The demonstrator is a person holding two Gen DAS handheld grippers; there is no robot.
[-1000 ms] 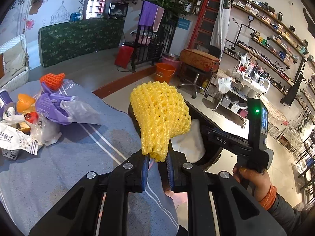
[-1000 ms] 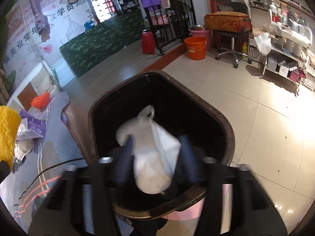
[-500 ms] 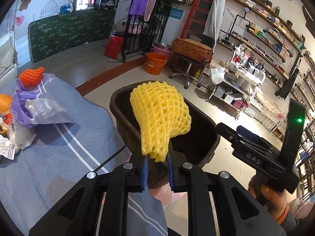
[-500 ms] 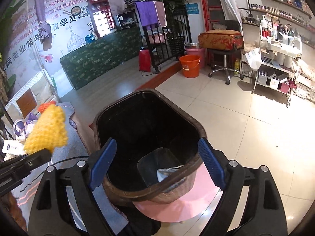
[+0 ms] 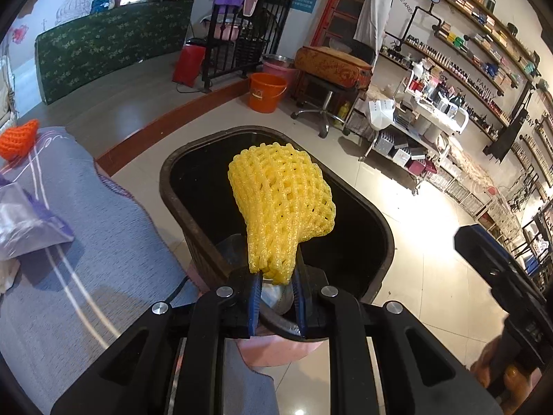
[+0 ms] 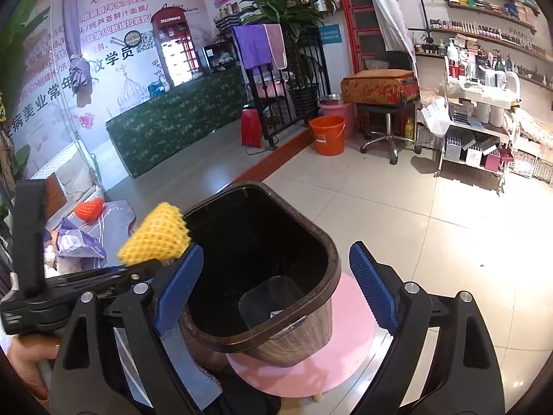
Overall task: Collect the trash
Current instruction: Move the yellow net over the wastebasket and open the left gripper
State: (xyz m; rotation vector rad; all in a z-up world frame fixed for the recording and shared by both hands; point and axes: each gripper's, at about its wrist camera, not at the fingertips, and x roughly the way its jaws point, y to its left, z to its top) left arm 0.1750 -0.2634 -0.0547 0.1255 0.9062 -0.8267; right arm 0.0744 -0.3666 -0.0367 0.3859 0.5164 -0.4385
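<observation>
One yellow foam net (image 5: pixel 280 204) is pinched by the left gripper (image 5: pixel 275 294) above the bin (image 5: pixel 380 228); released toward nine o'clock, the rim could be caught. Nothing is held by the wide-spread right gripper (image 6: pixel 273 276).

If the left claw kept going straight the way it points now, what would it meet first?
Most likely the open mouth of the dark trash bin, then its inside. The left claw, shut on the yellow foam net, points down into it; nothing else shows in between, though depth is uncertain.

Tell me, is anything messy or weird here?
Nothing is spilled or broken. Leftover trash, an orange foam net and a purple bag, lies on the grey tablecloth. The yellow foam net hangs over the bin.
</observation>
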